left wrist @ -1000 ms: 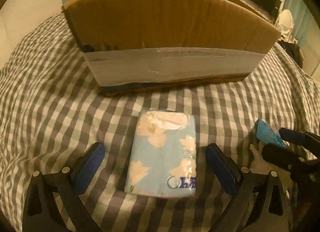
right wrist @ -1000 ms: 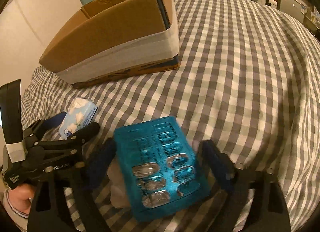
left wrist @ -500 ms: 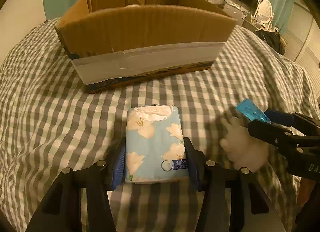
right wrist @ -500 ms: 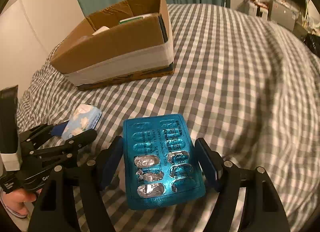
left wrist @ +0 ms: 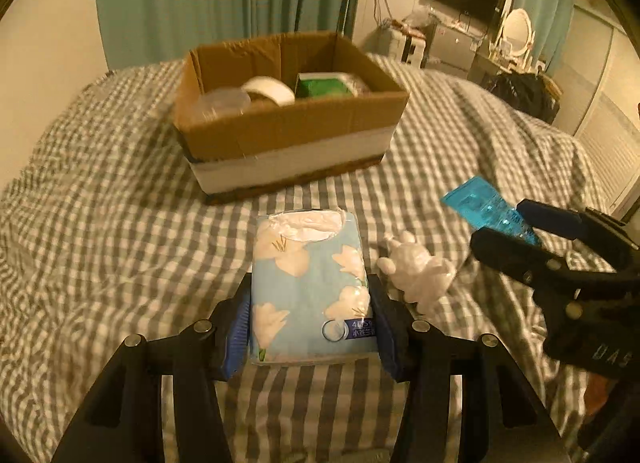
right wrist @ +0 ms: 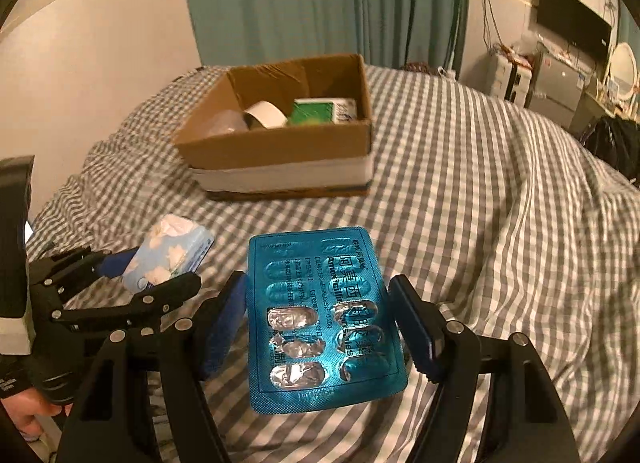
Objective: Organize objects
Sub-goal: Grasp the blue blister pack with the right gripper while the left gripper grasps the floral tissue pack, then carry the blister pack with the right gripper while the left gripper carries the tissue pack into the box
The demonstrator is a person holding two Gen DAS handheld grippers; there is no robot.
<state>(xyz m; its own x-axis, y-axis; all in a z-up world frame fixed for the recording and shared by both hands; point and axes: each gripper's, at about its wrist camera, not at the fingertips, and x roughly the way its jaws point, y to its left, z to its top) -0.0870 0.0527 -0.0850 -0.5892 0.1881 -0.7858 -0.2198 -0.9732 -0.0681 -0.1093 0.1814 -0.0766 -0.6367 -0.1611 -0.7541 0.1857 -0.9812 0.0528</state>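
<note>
Left gripper [left wrist: 310, 321] clamped on tissue pack [left wrist: 308, 287]; right gripper [right wrist: 320, 327] clamped on blister pack [right wrist: 320, 315]. Cardboard box [left wrist: 288, 131] ahead of both.

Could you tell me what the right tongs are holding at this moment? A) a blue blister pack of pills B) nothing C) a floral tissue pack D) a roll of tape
A: the blue blister pack sits clamped between the pads of the right tongs, while the floral tissue pack is in the left tongs.
</note>
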